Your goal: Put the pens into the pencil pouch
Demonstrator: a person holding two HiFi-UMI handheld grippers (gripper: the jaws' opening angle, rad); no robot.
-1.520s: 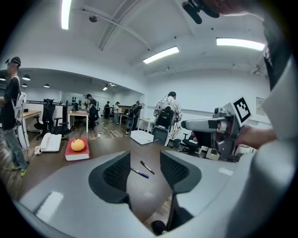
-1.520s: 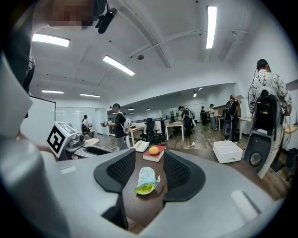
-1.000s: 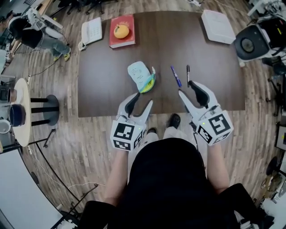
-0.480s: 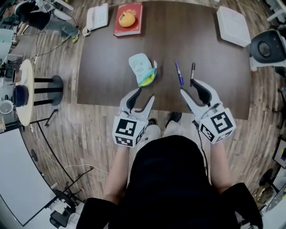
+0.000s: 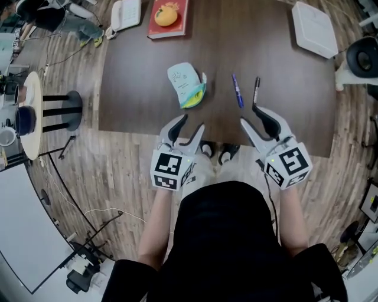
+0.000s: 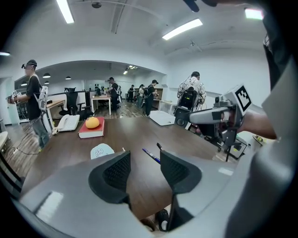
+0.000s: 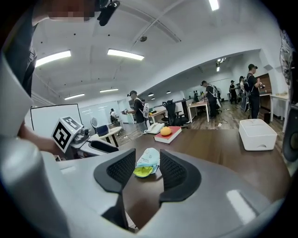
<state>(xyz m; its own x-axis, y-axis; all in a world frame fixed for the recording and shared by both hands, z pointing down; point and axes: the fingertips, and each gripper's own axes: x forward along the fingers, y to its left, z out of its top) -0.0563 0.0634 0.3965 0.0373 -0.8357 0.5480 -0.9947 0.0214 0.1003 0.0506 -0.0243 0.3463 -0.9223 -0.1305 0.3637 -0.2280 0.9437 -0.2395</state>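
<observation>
Grey jaws of the left tool (image 5: 190, 125) stand apart with nothing between them. It hangs just over the near edge of the table (image 5: 136, 88) and touches nothing. Its own view looks through the gap at bare wood, with the two pens beyond, so it is angled inward to the right. The right tool (image 5: 249, 117) is likewise spread wide and empty, low over the near edge on the right. It is turned inward to the left, and its own view frames the pencil pouch (image 7: 145, 163) in the gap, though that lies well beyond the jaws. Both seem held ready, open before any grasp.

Just beyond the right tool lie the blue pen (image 5: 237, 91) and, to its right, the black pen (image 5: 256, 90). They run near to far, close together but apart, flat on the table and outside the pouch. The black one ends closest to the right tool's jaws, which makes the right side the likely picker.

Left of the pens, the pale blue pencil pouch (image 5: 185, 84) lies flat. Its yellow-green lining shows at the near-right end, so its mouth seems to gape toward the pens. The left tool sits nearest it, probably placed to steady or open it.

Farther off, a red book (image 5: 169, 22) carrying an orange fruit (image 5: 166, 16) and a white box (image 5: 314, 28) sit at the far edge, clear of the work.
</observation>
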